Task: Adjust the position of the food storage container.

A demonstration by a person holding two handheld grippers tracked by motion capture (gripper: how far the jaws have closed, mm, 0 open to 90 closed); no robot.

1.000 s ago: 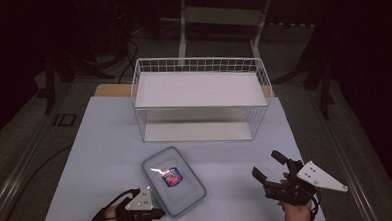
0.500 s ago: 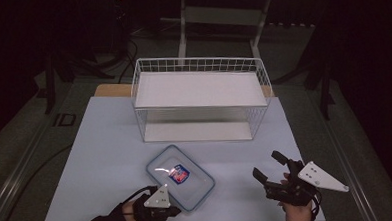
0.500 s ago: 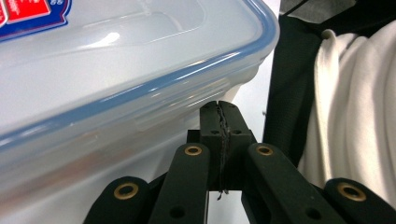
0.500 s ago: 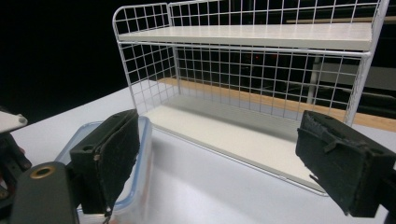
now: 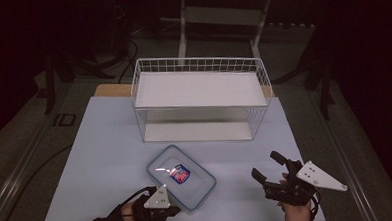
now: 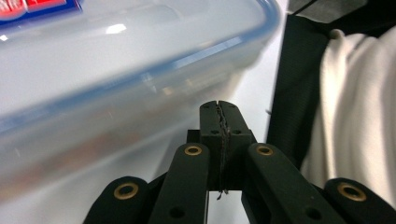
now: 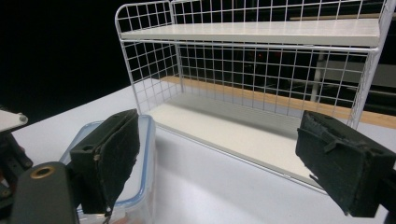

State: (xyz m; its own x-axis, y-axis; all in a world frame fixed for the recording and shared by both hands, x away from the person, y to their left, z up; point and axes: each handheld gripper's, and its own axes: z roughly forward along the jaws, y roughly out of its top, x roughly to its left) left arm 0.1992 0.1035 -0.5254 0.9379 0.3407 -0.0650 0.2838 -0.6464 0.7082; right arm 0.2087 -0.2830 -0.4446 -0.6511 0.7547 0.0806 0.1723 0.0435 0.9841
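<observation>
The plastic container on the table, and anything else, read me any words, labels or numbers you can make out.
Red and blue label on the clear plastic container's lid: has print, but too small and blurred to read.
The wire rack and the white table: no text.

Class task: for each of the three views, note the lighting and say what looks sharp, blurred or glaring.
High view: the table is lit and the room beyond is dark; a small glare spot sits on the container. Left gripper view: the shut left gripper is sharp, while the container is close, blurred and carries highlights. Right gripper view: the wire rack is crisp against black; the open right gripper looms soft.
</observation>
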